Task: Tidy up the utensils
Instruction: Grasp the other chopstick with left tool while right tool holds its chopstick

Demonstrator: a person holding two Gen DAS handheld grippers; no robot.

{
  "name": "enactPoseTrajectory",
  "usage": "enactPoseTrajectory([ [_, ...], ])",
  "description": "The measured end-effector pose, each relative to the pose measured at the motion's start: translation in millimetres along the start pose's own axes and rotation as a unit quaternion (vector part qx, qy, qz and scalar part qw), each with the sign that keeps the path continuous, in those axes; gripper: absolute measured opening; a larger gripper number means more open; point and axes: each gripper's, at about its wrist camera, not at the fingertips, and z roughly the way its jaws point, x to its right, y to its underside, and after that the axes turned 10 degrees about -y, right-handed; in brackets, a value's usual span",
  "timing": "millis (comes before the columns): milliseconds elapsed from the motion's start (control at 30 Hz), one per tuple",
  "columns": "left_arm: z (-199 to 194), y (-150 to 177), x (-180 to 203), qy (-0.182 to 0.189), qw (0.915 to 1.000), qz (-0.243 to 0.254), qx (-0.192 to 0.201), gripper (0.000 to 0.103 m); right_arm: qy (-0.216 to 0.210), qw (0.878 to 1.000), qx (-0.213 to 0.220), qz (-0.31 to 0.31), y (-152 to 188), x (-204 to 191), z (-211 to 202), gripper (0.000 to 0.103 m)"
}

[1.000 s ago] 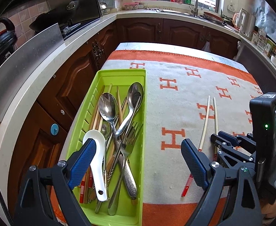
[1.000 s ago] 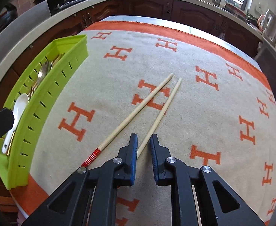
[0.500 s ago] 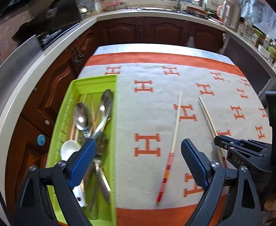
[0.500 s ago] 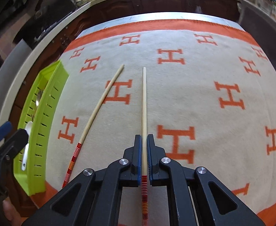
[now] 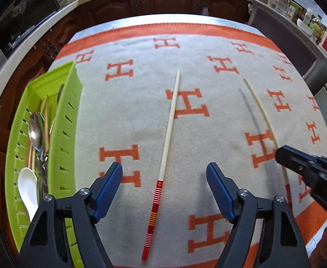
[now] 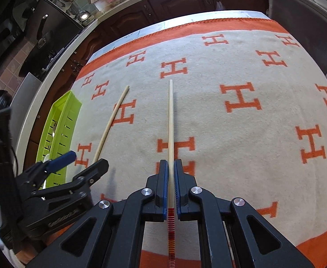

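A: How will the pale wooden chopstick with the red-striped handle point(image 5: 166, 134), lying on the table's orange-lettered cloth point(image 5: 219, 71), handle?

B: Probably light, stiff, prone to rolling; take it just beyond the stripes. The left gripper point(image 5: 164, 186) straddles its near end, jaws closing, not touching.

A: Its twin point(image 6: 170, 120)?

B: Clamped in the right gripper point(image 6: 170, 184), right of it. The green slotted plastic tray point(image 5: 64, 120) waits far left.

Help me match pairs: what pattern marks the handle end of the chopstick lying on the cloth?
Red with thin white stripes and an orange band on the chopstick, clearest in the left wrist view.

Daylight is falling across a cream blanket with orange H letters point(image 5: 208, 134) covering the table, while dark brown wooden cabinets point(image 5: 170, 1) under a pale countertop point(image 6: 58, 67) are curving from nine to two o'clock.
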Motion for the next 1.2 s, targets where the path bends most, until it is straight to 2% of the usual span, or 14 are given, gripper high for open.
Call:
enactPoseTrajectory([
  [100,10.8,1.8,2.3,-0.001,0.9999,-0.001,-0.014,0.075,-0.005,1.000,0.000,0.005,0.6,6.8,-0.3,0.005],
  [267,11.2,0.5,1.1,0.003,1.0000,-0.007,0.000,0.073,-0.014,1.000,-0.005,0.016,1.3,14.8,3.9,0.005],
  [300,10.8,1.0,1.2,0.003,0.9999,-0.009,0.005,0.069,-0.015,1.000,-0.006,0.018,1.3,15.6,4.8,0.005],
  [367,8.0,0.9,2.2,0.004,0.9998,-0.006,0.017,0.053,-0.021,1.000,-0.009,0.021,1.4,17.4,7.1,0.005],
  [433,5.3,-0.2,4.4,0.007,0.9997,-0.002,0.025,0.026,-0.024,0.999,-0.011,0.023,2.1,18.5,8.9,0.005],
  [500,4.4,-1.1,5.5,0.011,0.9996,-0.002,0.027,0.010,-0.028,0.999,-0.014,0.026,2.5,19.6,10.7,0.005],
  [667,4.6,-1.2,4.1,0.021,0.9993,-0.009,0.030,0.005,-0.030,0.999,-0.013,0.028,2.5,21.2,12.0,0.005],
  [1000,-6.2,7.4,-10.2,0.053,0.9978,-0.040,-0.004,0.003,-0.034,0.999,-0.005,0.017,6.1,10.4,0.3,0.005],
  [1200,-50.7,13.0,-32.2,0.051,0.9967,-0.053,0.034,0.003,-0.044,0.999,-0.002,-0.004,3.8,-13.4,-8.3,0.005],
])
